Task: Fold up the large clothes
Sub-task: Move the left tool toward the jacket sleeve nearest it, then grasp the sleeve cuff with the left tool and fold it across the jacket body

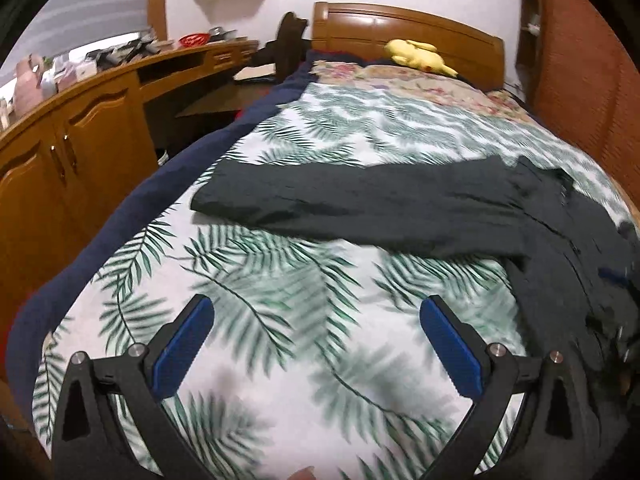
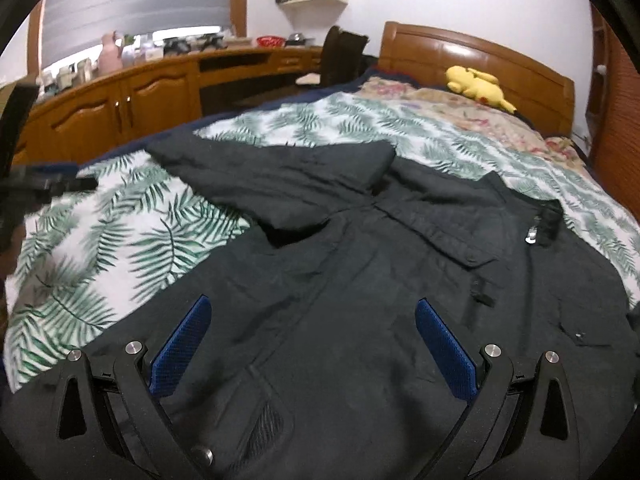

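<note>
A large dark jacket (image 2: 360, 264) lies spread on the bed, one sleeve (image 1: 360, 200) stretched out to the left across the leaf-print cover (image 1: 280, 280). My left gripper (image 1: 316, 312) is open and empty, held above bare cover in front of the sleeve. My right gripper (image 2: 314, 312) is open and empty, held just above the jacket's body. The left gripper also shows as a dark shape at the left edge of the right wrist view (image 2: 24, 184).
A yellow plush toy (image 1: 420, 56) lies by the wooden headboard (image 1: 400, 28). A wooden cabinet and desk (image 1: 80, 128) with clutter runs along the bed's left side. A wardrobe (image 1: 580, 80) stands at the right.
</note>
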{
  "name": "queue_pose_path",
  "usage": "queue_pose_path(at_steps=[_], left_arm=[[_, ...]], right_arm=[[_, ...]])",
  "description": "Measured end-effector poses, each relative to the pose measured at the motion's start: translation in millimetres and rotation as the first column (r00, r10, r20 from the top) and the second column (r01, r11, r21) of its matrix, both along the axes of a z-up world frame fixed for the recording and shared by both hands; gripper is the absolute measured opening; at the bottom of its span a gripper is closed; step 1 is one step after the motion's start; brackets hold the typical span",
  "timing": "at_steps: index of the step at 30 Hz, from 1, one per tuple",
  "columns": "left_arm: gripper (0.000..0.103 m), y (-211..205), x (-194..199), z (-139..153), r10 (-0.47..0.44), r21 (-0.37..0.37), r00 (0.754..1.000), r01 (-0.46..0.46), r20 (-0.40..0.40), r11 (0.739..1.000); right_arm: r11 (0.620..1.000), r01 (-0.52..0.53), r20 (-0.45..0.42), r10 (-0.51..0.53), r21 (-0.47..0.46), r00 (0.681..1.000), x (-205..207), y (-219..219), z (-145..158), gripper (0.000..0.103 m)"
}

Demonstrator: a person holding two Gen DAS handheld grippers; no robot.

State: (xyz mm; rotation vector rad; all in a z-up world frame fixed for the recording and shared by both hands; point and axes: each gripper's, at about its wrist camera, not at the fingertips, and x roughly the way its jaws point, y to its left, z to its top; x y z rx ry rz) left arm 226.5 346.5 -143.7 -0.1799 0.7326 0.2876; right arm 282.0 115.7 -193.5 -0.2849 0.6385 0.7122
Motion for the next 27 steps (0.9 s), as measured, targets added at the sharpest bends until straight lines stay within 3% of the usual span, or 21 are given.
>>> queue_pose_path(at_steps=[4,7,15,21,27], left_arm=[[0.103,33.6,25.3,-8.1,0.034,-0.033,0.999,-0.034,-0.011,0.999],[0.103,56.0,46.5,-11.5,0.072,-0.023,0.997,-0.072,-0.024,0.997],[0.099,115.5,92.9,-27.6,0.178,-0.085,0.983,-0.181,-0.044,0.980],[0.091,139.9,108.7,-46.5,0.261,-0.184,0.963,-0.268,-0.060,0.946],[0.088,145.2,117.2,-60.7,0.291,-0.188,0.952,-0.304,-0.092,0.934]], right_arm=[[1.000,-0.005,-0.050,0.004,-0.019,0.999,8.4,3.2,-16.3,0.103],[1.000,-0.004,-0.034,0.003,-0.017,0.999,5.3,0.2,-14.7,0.103],[0.999,-0.009,-0.001,0.009,-0.045,1.000,2.2,6.0,-15.8,0.103],[0.999,-0.013,-0.008,0.013,-0.039,1.000,3.2,7.3,-16.2,0.103],[0.999,-0.023,-0.010,0.023,-0.047,1.000,1.1,9.8,-17.4,0.103]])
